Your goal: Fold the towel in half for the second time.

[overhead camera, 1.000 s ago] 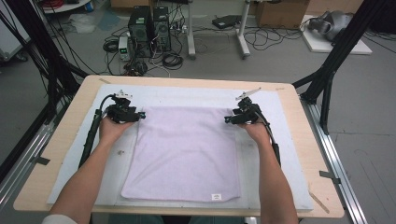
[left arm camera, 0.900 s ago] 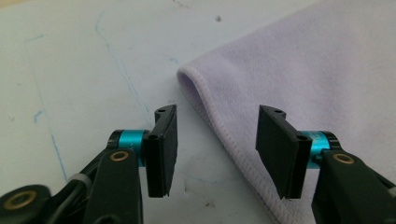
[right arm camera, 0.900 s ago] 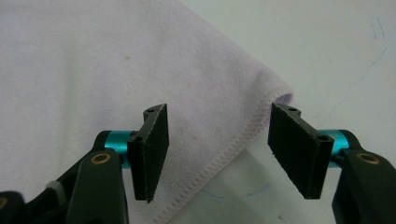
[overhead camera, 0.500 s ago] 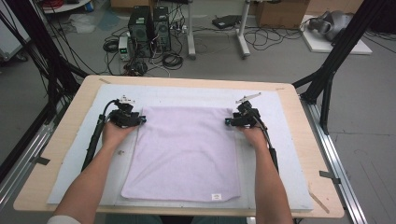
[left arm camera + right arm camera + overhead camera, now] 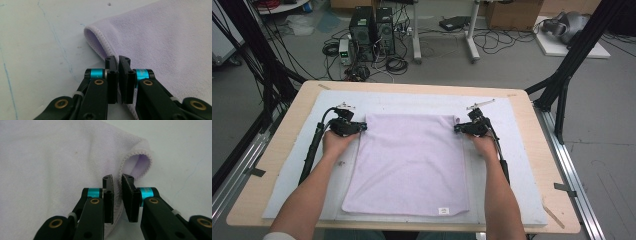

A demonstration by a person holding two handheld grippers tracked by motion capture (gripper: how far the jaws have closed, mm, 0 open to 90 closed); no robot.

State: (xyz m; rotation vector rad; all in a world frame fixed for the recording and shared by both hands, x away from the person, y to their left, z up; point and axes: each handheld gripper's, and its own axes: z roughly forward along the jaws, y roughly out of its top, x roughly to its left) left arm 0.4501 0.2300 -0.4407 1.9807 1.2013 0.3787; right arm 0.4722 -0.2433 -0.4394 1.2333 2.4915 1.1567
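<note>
A lilac towel [image 5: 409,165] lies flat on a white mat [image 5: 412,100], with a small label at its near edge. My left gripper [image 5: 362,127] sits at the towel's far left corner. Its jaws have just been closing and now pinch the hemmed edge [image 5: 100,47], seen close in the left gripper view [image 5: 118,60]. My right gripper [image 5: 457,128] is at the far right corner. Its jaws [image 5: 117,178] have also just been closing, and the curled hem [image 5: 136,157] is caught between the pads. Both corners curl up slightly off the mat.
The mat covers most of a wooden table [image 5: 262,175]. Black frame poles [image 5: 572,55] stand at the table's far corners. Computer towers [image 5: 372,30] and loose cables lie on the floor beyond. A cable [image 5: 312,150] trails along each forearm.
Both hands stay almost in place at the towel's far corners. The jaws of both grippers have closed in on the towel's hem.
</note>
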